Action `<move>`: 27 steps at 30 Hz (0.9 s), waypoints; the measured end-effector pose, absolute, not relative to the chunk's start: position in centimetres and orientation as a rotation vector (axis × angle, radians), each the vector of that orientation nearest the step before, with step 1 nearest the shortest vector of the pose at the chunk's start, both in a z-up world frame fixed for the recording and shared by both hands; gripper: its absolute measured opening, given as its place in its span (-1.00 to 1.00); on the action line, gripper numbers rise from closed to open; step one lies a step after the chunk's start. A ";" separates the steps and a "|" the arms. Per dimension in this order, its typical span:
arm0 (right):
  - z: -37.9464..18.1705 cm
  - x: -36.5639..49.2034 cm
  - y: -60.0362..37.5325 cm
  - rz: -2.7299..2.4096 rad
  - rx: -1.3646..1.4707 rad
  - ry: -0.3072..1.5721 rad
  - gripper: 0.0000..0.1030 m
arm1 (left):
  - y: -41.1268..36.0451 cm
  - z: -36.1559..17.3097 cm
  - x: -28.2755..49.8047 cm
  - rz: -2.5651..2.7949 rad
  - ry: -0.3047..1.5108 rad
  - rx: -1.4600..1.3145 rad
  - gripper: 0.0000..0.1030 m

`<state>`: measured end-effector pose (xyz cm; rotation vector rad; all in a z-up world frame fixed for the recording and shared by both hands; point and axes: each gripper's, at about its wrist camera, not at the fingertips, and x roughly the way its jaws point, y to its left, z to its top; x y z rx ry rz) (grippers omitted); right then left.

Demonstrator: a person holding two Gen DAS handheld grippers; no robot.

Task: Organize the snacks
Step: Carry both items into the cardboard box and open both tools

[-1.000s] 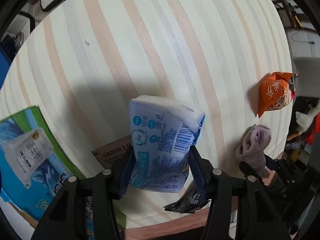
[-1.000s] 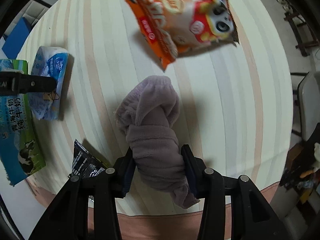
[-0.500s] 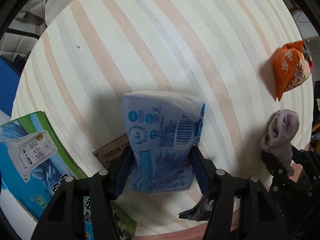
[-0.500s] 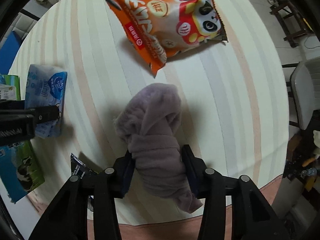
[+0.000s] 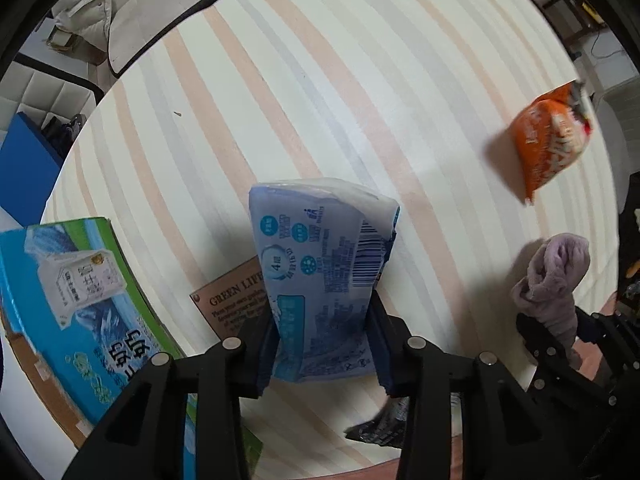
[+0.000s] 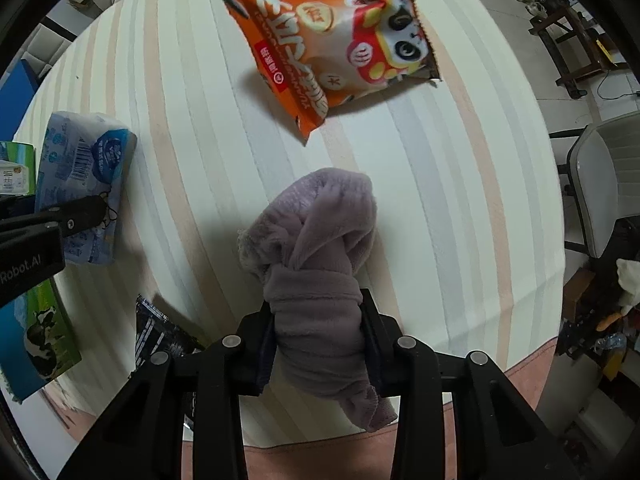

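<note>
My left gripper is shut on a pale blue tissue pack, lifted above the striped table; the same pack shows at the left of the right wrist view. My right gripper is shut on a bundled mauve fleece cloth, which also appears at the right of the left wrist view as the cloth. An orange snack bag with a panda print lies on the table beyond the cloth, and this bag sits far right in the left wrist view.
A blue-green milk carton box lies at the table's left edge. A small brown card rests under the tissue pack. A dark snack wrapper lies near the front edge. Chairs stand around the round striped table.
Both grippers have risen and drawn back, so more of the table shows. Each keeps its hold; the tissue pack and the cloth sit higher above the table.
</note>
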<state>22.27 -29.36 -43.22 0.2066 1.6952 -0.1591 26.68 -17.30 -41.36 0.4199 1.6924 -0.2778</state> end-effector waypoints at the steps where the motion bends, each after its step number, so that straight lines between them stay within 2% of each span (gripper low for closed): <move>1: -42.8 22.1 -29.3 -0.154 0.212 1.687 -0.25 | -17.5 -40.7 26.3 -0.283 1.681 0.407 -0.28; 6: -38.8 21.3 -30.3 -0.107 0.220 1.617 -0.25 | -16.7 -36.2 24.1 -0.330 1.586 0.320 -0.28; 15: -29.0 18.8 -26.6 0.067 0.243 1.474 -0.25 | -7.7 -25.7 20.7 -0.348 1.428 0.028 -0.28; 23: -23.6 19.2 -17.0 0.303 0.239 1.420 -0.25 | 3.7 -19.4 19.2 -0.232 1.376 -0.095 -0.28; 27: -21.3 19.5 -9.5 0.395 0.206 1.418 -0.25 | 9.2 -18.5 19.2 -0.154 1.363 -0.126 -0.28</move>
